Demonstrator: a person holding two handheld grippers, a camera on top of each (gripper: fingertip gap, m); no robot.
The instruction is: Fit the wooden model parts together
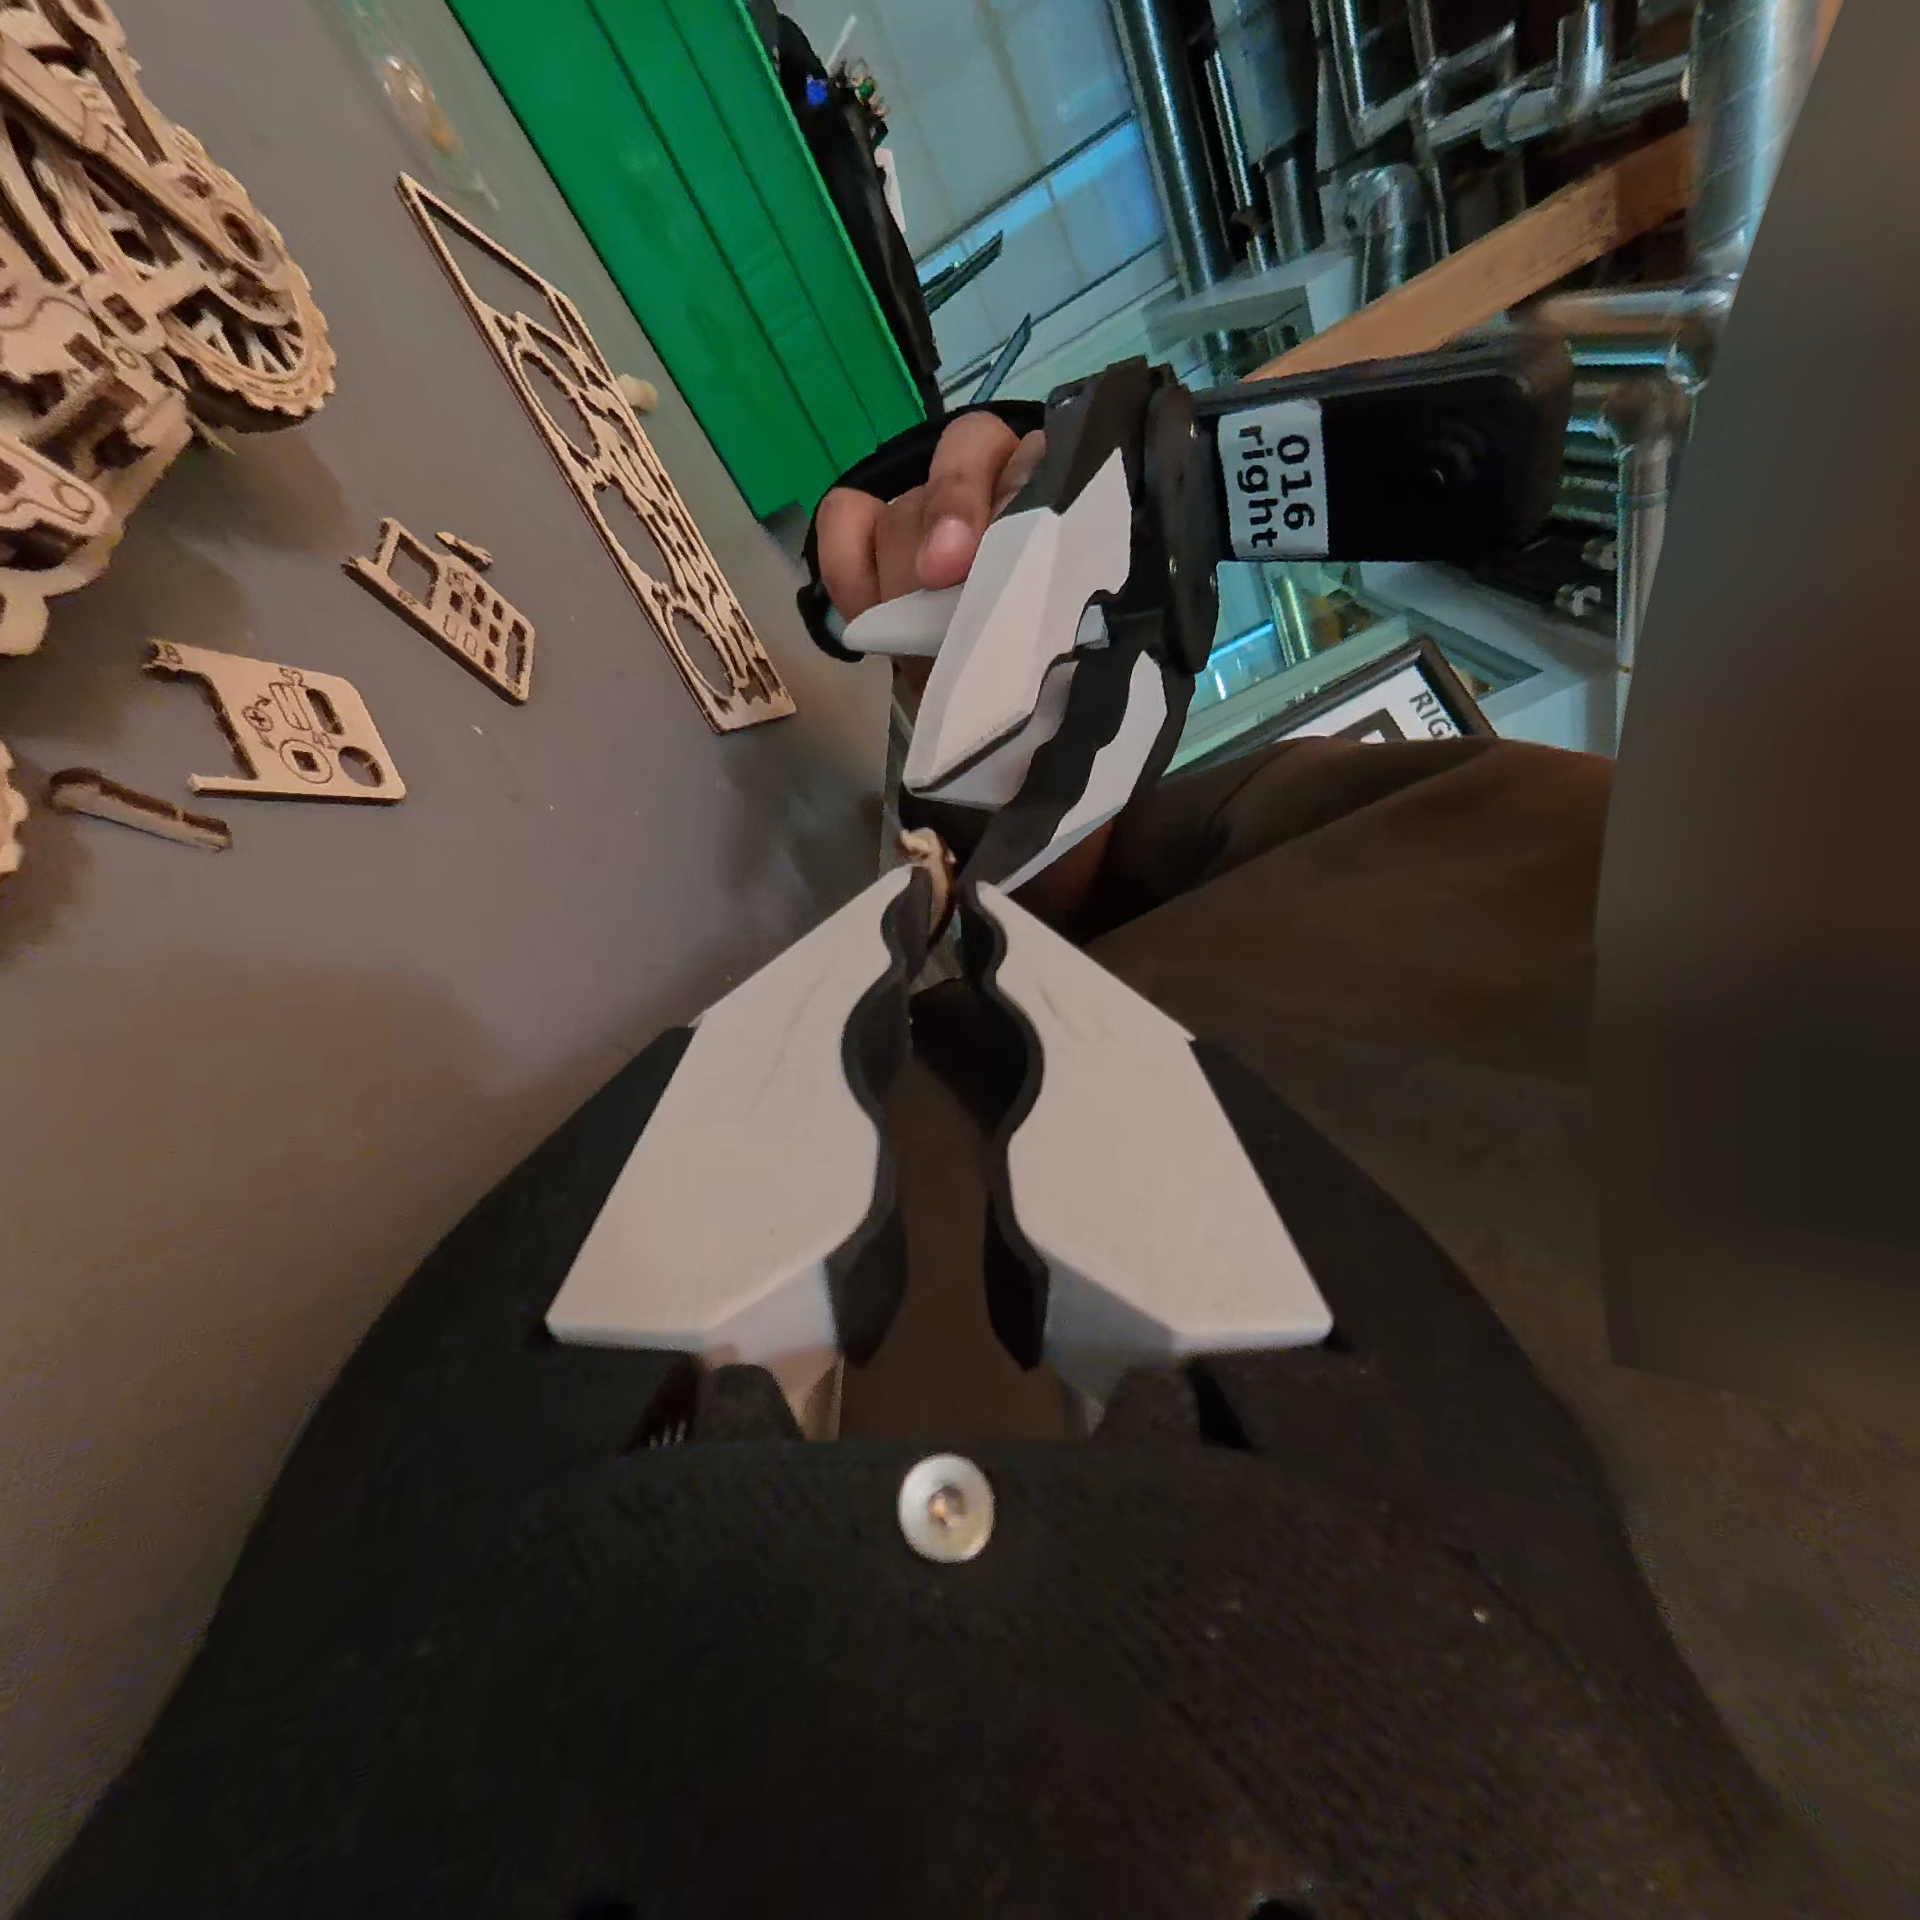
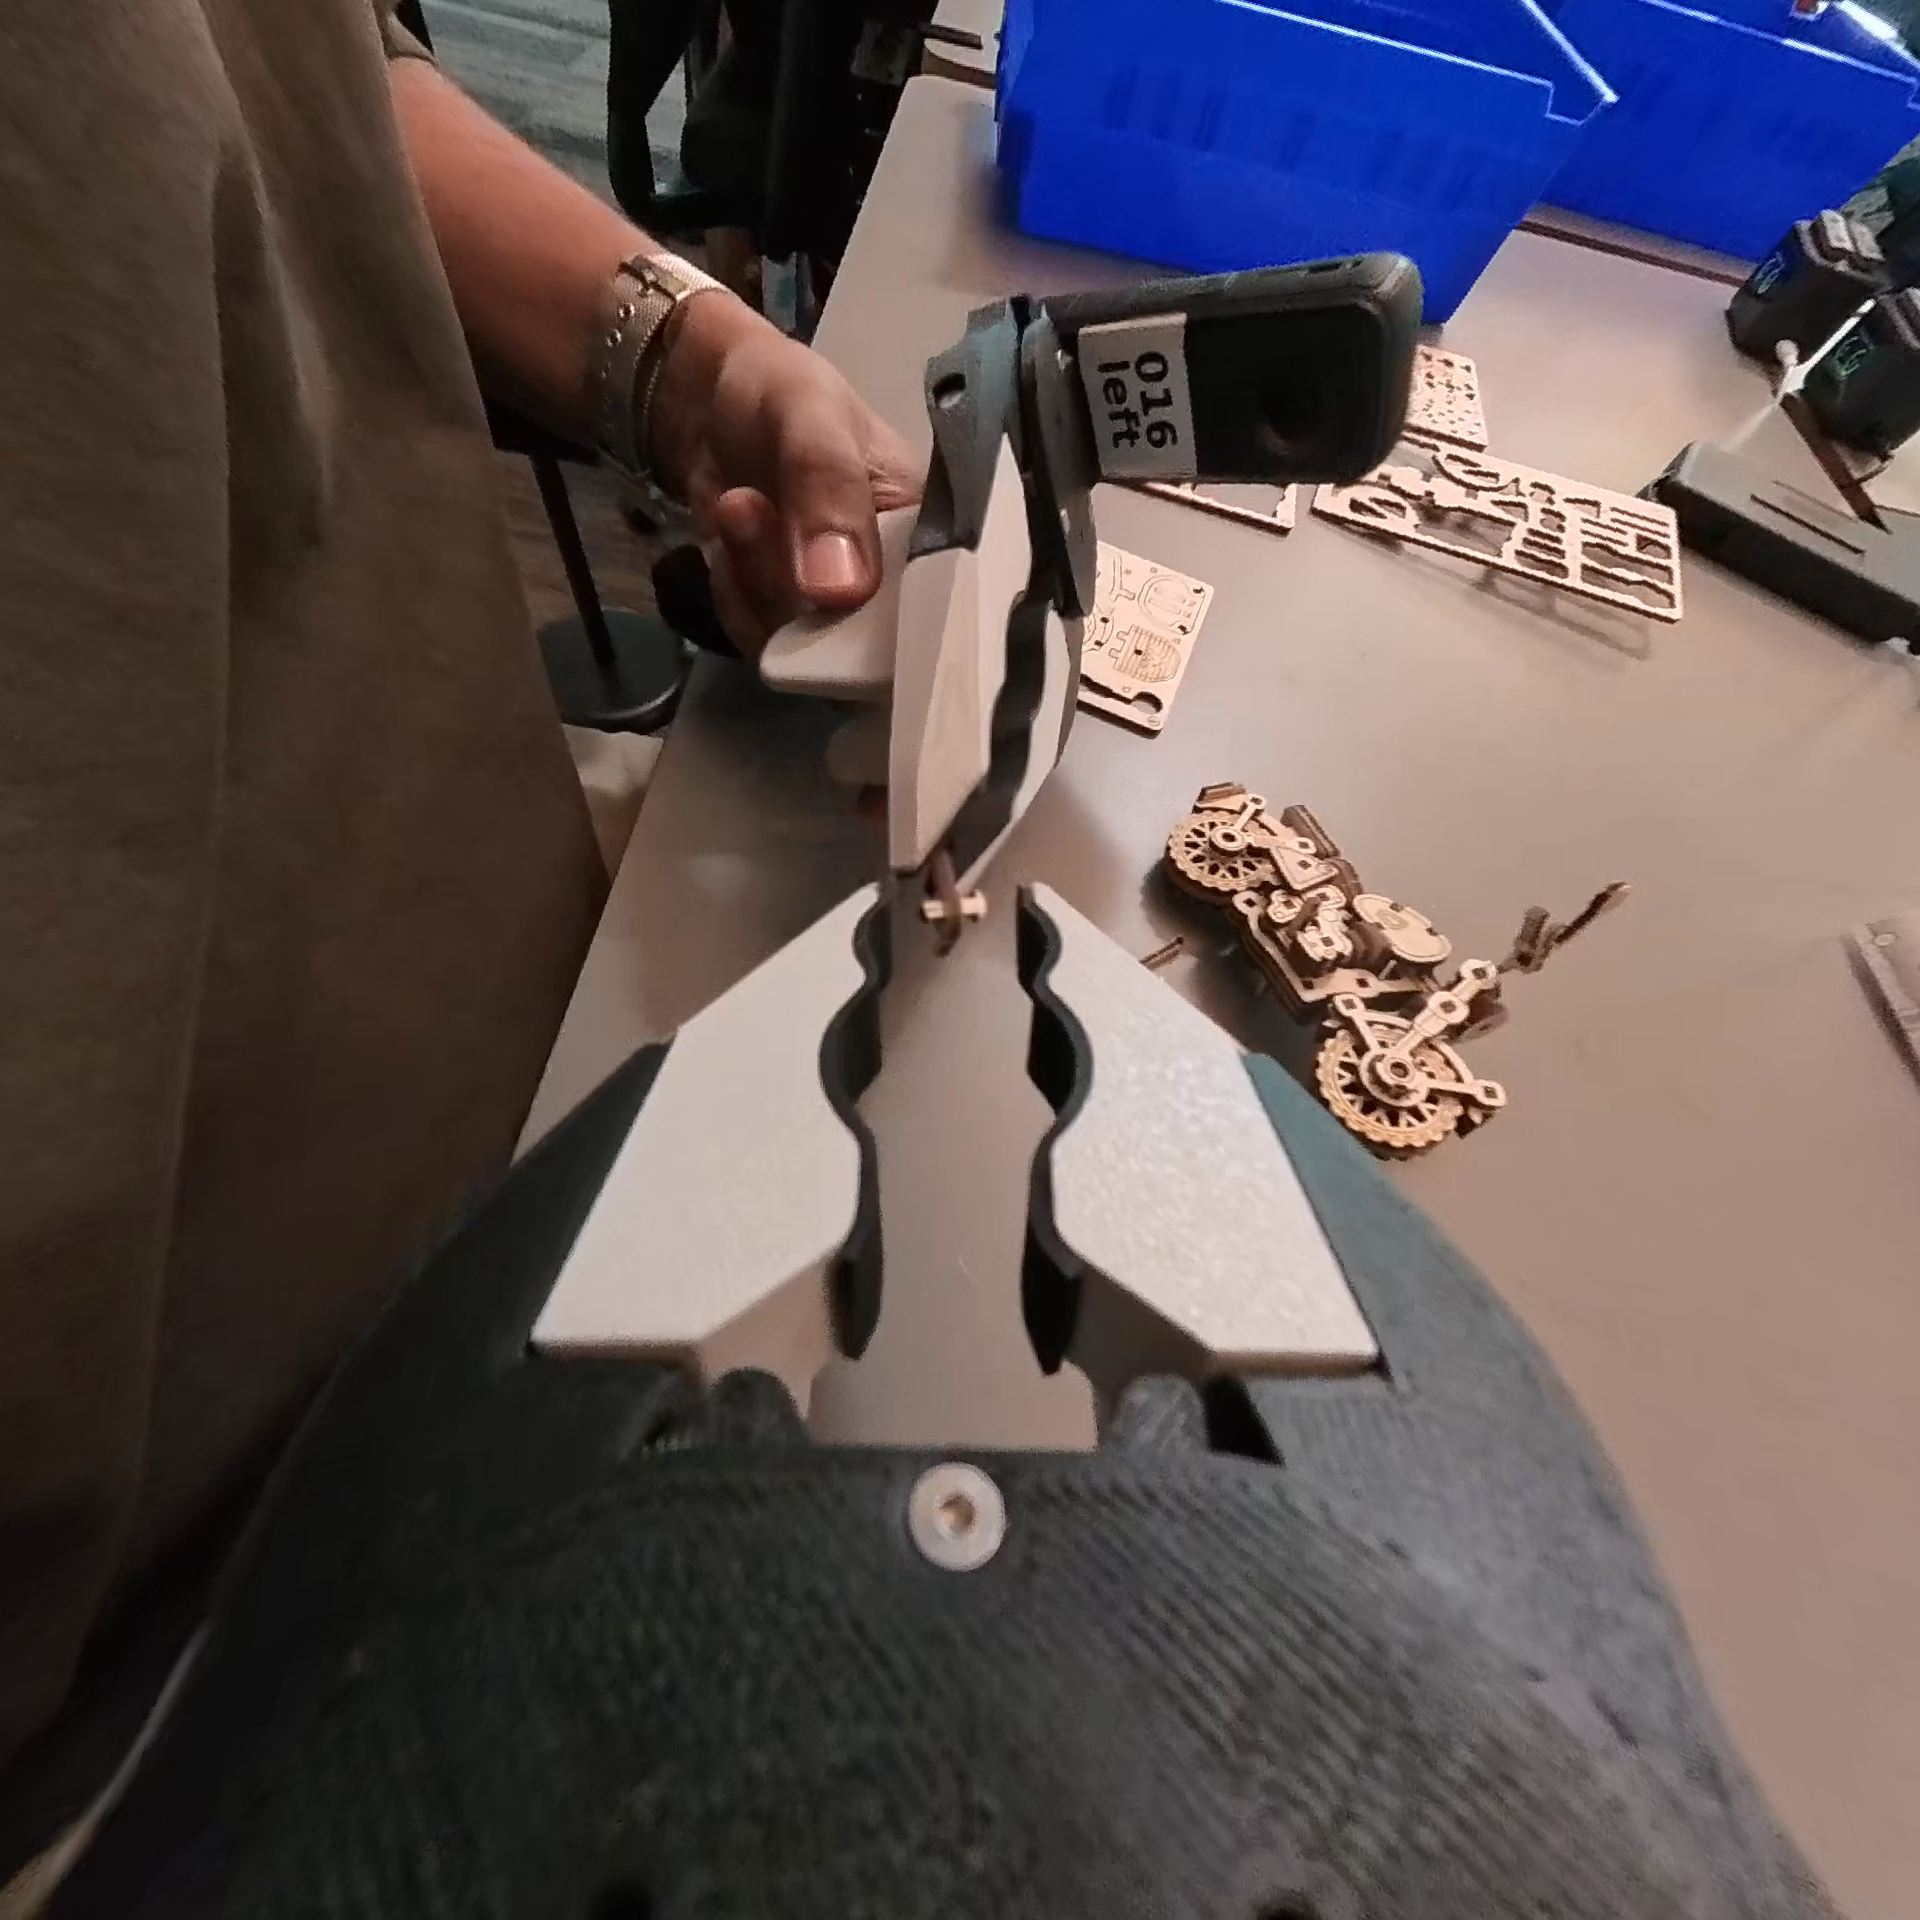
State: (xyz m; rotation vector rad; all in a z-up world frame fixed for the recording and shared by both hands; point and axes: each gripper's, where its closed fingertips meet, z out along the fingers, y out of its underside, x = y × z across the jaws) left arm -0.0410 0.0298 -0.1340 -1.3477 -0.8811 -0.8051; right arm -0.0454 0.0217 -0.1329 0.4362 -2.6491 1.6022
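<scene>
My left gripper (image 1: 943,894) is shut on a small wooden part (image 1: 928,854), held above the near edge of the grey table (image 1: 416,987). In the right wrist view the left gripper (image 2: 935,862) comes down from above with the part (image 2: 954,906) at its tips. My right gripper (image 2: 961,909) is open, and the part sits between its fingertips, close to the left one. In the left wrist view the right gripper (image 1: 971,878) points down at the part. A partly built wooden motorcycle model (image 2: 1340,966) lies on the table to the right; it also shows in the left wrist view (image 1: 125,260).
Punched-out wooden sheets (image 1: 613,457) (image 2: 1496,530) and small panels (image 1: 447,613) (image 1: 291,727) (image 2: 1132,644) lie on the table. Blue bins (image 2: 1299,135) stand at the back, black devices (image 2: 1818,312) at the far right. A person in a brown shirt (image 2: 208,727) stands at the table's edge.
</scene>
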